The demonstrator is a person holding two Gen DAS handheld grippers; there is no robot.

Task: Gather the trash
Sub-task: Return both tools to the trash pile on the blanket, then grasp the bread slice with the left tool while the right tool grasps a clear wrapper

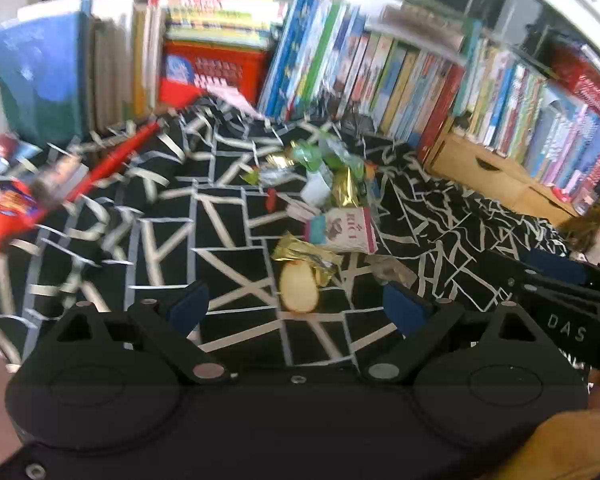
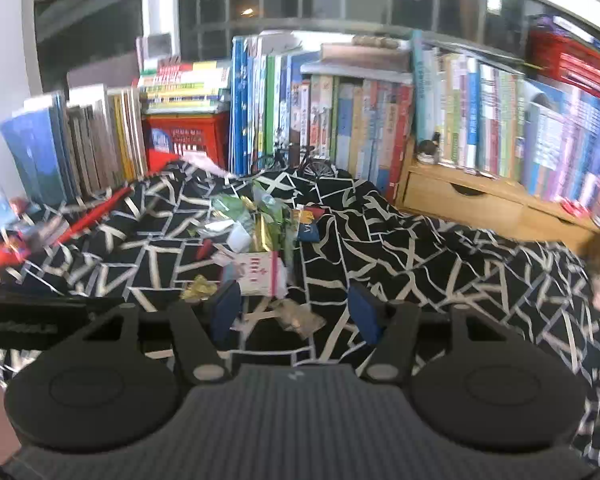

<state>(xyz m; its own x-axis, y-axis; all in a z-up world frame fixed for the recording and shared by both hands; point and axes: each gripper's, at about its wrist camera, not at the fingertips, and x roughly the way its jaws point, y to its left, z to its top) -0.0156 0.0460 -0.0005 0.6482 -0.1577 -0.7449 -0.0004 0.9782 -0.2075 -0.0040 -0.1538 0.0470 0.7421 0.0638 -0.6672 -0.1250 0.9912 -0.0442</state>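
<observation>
A pile of wrappers [image 1: 332, 184] lay in the middle of the black-and-white cloth [image 1: 228, 216], with a pink and white packet [image 1: 342, 229] at its near end. A pale oval thing [image 1: 299, 287] lay just in front of that. The left hand-held gripper [image 1: 296, 306] was wide and held nothing. The right hand-held gripper [image 2: 296, 312] was also apart and held nothing, above a clear crumpled wrapper [image 2: 300, 318]. Books [image 2: 340, 120] stood behind.
</observation>
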